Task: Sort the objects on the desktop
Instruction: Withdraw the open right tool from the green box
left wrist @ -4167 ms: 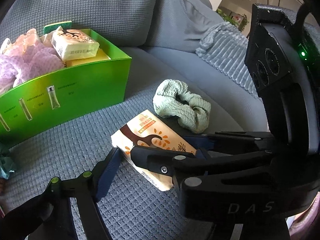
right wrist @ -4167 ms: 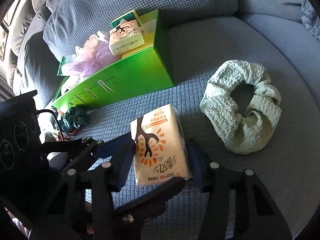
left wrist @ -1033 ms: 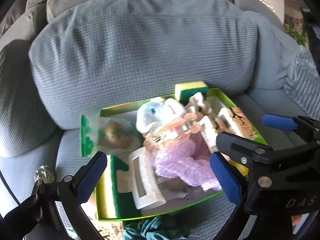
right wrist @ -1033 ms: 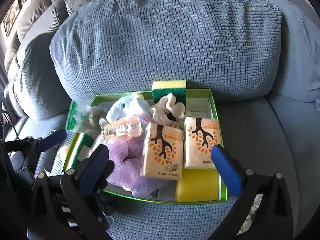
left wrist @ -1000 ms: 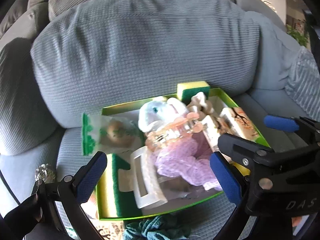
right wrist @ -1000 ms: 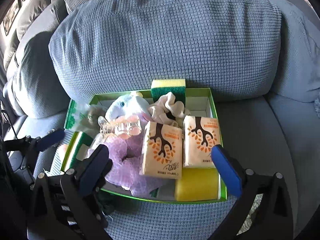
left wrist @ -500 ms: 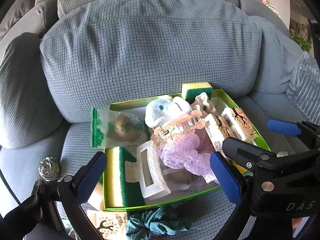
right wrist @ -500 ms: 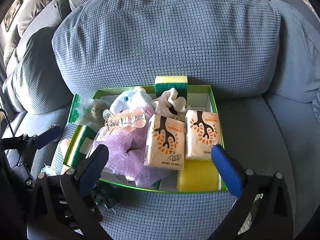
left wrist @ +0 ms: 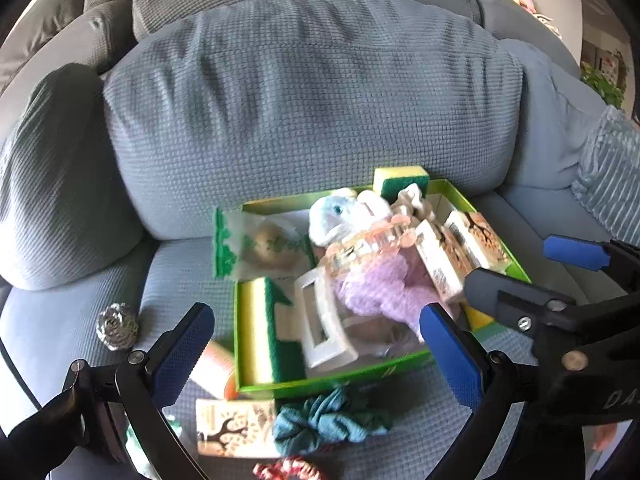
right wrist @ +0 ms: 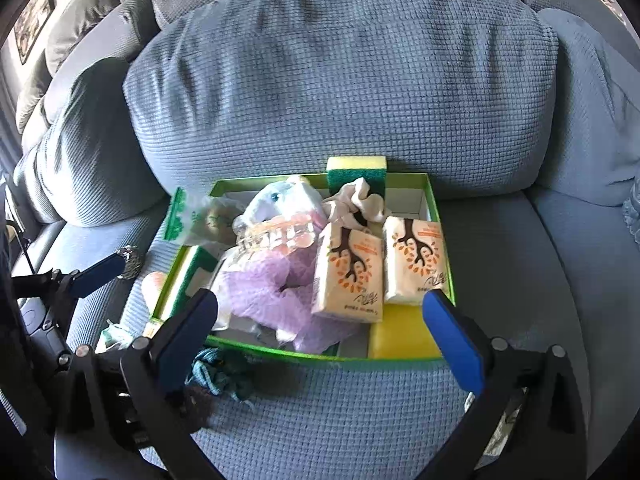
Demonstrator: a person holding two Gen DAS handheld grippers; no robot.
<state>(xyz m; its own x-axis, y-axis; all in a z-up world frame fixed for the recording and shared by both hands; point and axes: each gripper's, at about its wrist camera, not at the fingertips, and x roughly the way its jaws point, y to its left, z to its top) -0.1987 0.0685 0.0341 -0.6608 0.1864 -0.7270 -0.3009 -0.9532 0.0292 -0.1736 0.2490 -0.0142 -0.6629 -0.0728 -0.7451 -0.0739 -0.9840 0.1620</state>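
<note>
- On the grey sofa seat (right wrist: 500, 260) sits the green box (right wrist: 440, 236), already crowded: two tissue packs (right wrist: 414, 264) stand side by side at its right, with a lilac scrunchie (right wrist: 264, 288), a clear pink hair claw (right wrist: 276, 236), a white hair claw (left wrist: 324, 320) and sponges packed around them.
- Both tools hang above the box with nothing between their pads: the right gripper (right wrist: 320, 332) is spread wide, and the left gripper (left wrist: 312, 352) is likewise released and empty.
- Loose items lie just outside the box's near-left corner: a teal scrunchie (left wrist: 328, 420) touching the front wall, a tissue pack (left wrist: 234, 426) beside it, a steel scourer (left wrist: 117, 326) farther left, and something red and patterned at the bottom edge, too cropped to name.
- My judgement is that the step in hand is choosing the next loose item; the teal scrunchie is nearest the left tool.
- To do it well, drop the left pads straight down on either side of the scrunchie's bunched middle, clear of the box wall, and close fully, since soft fabric compresses.
- Lift high enough to clear the rim, and release over a less piled part of the box so nothing spills out.
</note>
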